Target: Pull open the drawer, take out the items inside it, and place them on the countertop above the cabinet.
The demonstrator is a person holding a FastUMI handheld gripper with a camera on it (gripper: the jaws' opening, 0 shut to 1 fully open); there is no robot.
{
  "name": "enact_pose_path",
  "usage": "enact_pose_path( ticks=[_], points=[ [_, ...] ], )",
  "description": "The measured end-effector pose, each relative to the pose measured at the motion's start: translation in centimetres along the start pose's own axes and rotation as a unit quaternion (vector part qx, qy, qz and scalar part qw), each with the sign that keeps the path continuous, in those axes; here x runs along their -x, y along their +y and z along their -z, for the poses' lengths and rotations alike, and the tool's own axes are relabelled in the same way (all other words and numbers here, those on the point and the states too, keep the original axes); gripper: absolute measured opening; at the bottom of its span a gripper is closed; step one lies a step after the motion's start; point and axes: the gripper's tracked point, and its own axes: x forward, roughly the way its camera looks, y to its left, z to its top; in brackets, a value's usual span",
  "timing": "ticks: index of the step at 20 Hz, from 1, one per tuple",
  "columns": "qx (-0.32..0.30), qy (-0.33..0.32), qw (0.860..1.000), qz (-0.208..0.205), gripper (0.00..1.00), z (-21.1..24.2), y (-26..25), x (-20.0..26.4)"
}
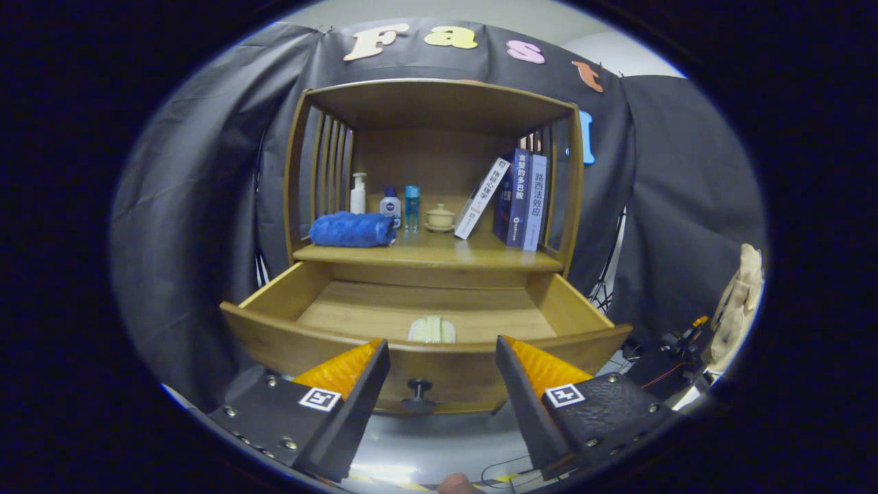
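Note:
The wooden drawer [322, 336] of the small cabinet is pulled out toward me. Inside it, close behind the front panel, lies a pale cream item [431, 331], partly hidden by the panel. The drawer's dark knob [418, 392] shows between my fingers, slightly below their tips. My gripper [442, 346] is open, with nothing between its fingers, and sits just in front of the drawer front. Above the drawer is the countertop [439, 255] of the cabinet.
On the countertop stand a rolled blue towel [352, 229], a white pump bottle [358, 194], two small bottles [401, 207], a small lidded cup [440, 218] and three books [514, 199]. A wooden frame with slatted sides encloses it. Cables and gear [675, 343] lie beyond the drawer's right corner.

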Motion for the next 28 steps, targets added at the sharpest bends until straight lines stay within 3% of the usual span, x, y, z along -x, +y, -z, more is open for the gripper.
enact_pose_path(
  ticks=[5, 9, 11, 13, 15, 17, 20, 22, 27, 28],
  points=[
    [-0.036, 0.036, 0.999, -0.011, 0.93, -1.3, 0.3, -4.3],
    [-0.013, 0.098, 0.995, -0.022, 0.93, -1.4, 1.9, -9.1],
    [0.018, 0.167, 0.984, -0.064, 0.93, -0.5, 4.1, -12.0],
    [0.002, 0.248, 0.960, -0.126, 0.94, 2.3, 6.8, -12.3],
    [-0.042, 0.276, 0.956, -0.088, 0.96, 4.4, 6.3, -13.1],
    [-0.035, 0.269, 0.961, -0.060, 0.96, 5.6, 4.7, -14.4],
    [-0.046, 0.260, 0.963, -0.047, 0.98, 5.1, 4.7, -15.6],
    [-0.042, 0.263, 0.963, -0.037, 0.72, 5.3, 4.4, -15.5],
    [-0.015, 0.291, 0.956, -0.031, 0.73, 7.6, 4.0, -15.7],
    [-0.017, 0.297, 0.954, -0.023, 0.44, 8.3, 3.6, -16.1]
  ],
)
